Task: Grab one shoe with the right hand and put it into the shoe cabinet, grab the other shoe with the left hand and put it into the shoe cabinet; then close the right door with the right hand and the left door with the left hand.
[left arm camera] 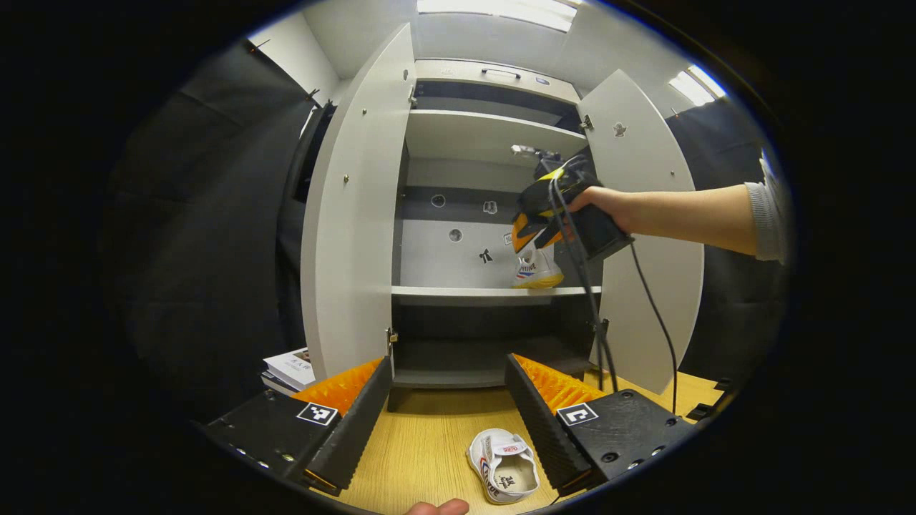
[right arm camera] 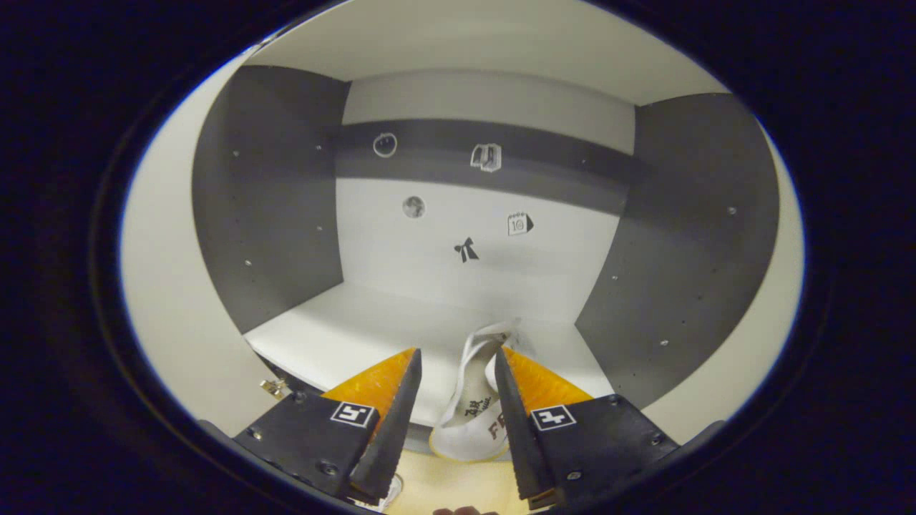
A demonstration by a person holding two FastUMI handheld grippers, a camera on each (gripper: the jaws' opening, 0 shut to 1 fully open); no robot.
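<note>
While right tongs (right arm camera: 458,400) hold shoe one (right arm camera: 469,415) at the cabinet's middle shelf (right arm camera: 343,336), shoe low between the fingers, pinch or release unclear, step one looks nearly done. Next: let go, back out. Left tongs (left arm camera: 449,400) spread wide over the table (left arm camera: 422,443); shoe two (left arm camera: 503,465) lies at 5 o'clock of them. Both doors (left arm camera: 358,214) open; wood table, books (left arm camera: 290,368) at 9.

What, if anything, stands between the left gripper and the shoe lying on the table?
Nothing visible does. The shoe lies on the wooden table just ahead of the open left gripper, near its right-hand finger, with bare tabletop around it.
</note>
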